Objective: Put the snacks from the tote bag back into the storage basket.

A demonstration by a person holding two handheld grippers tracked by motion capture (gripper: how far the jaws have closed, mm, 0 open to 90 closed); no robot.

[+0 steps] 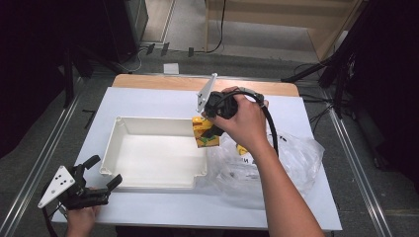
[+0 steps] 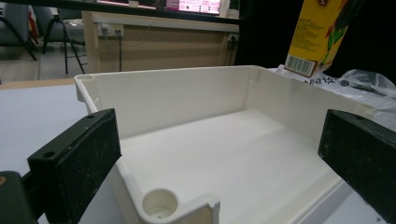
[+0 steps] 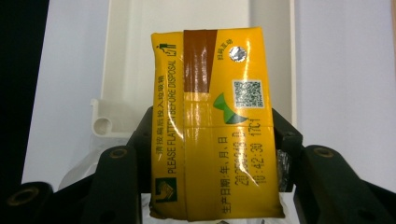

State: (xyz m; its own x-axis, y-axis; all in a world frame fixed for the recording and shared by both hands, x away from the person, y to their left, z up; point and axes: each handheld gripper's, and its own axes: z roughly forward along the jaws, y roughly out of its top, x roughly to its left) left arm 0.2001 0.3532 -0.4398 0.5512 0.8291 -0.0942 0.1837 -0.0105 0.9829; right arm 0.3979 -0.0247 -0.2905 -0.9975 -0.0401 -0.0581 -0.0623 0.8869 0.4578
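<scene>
My right gripper (image 1: 211,129) is shut on a yellow drink carton (image 1: 205,132), held in the air over the right rim of a white plastic tray (image 1: 148,163). In the right gripper view the black jaws clamp both sides of the carton (image 3: 215,126), with the tray (image 3: 126,56) below it. My left gripper (image 1: 104,172) rests near the table's front left corner, open, its fingers (image 2: 74,161) on either side of the tray's near corner (image 2: 161,205). From the left gripper view the carton (image 2: 317,35) hangs above the tray's far right wall.
A crumpled clear plastic bag (image 1: 291,163) with a few items inside lies to the right of the tray, under my right forearm. The table (image 1: 148,103) has a light blue top. Beyond it are a grey floor, cables and wooden furniture.
</scene>
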